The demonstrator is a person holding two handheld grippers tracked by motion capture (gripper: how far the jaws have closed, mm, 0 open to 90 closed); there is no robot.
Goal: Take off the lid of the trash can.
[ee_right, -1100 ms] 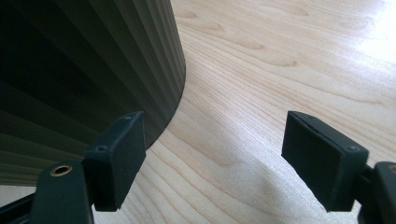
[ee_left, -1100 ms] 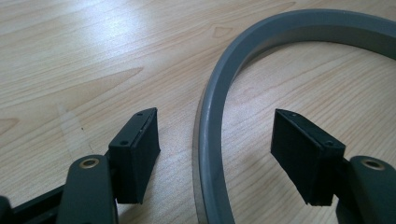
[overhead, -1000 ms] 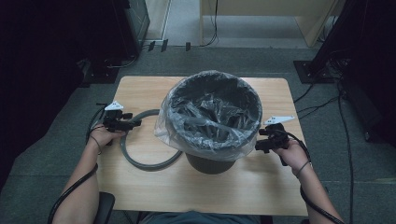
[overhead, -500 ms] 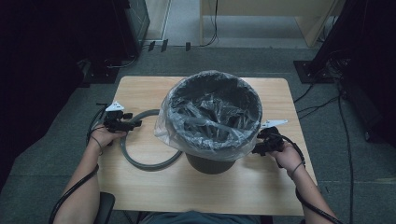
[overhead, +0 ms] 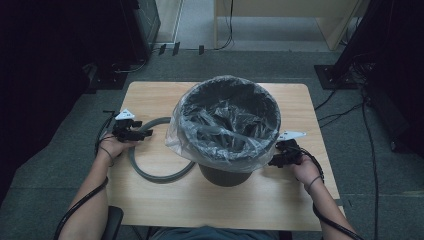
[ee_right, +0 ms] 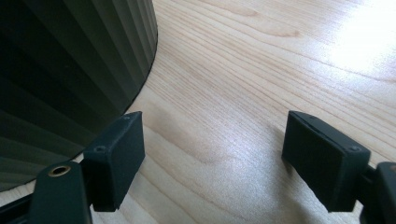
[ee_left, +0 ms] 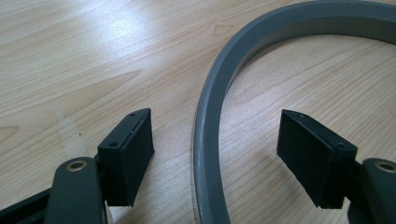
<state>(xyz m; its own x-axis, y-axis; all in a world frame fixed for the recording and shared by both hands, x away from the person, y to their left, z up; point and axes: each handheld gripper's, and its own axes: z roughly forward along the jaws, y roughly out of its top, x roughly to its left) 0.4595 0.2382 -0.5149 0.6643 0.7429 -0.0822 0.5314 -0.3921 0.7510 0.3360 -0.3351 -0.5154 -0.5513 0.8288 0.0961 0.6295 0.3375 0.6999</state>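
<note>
Nearest the person, the right gripper [overhead: 278, 159] sits low beside the ribbed dark bin [overhead: 223, 172], its jaws spread with only bare tabletop between them. The left gripper [overhead: 142, 134] straddles the grey ring [overhead: 159, 175], which lies flat on the wooden table [overhead: 280, 200] just left of the bin; its jaws have just been opening, and the ring's band [ee_left: 208, 154] runs between the pads untouched. Farther back, the clear bag liner [overhead: 227, 125] folds over the bin's rim.
</note>
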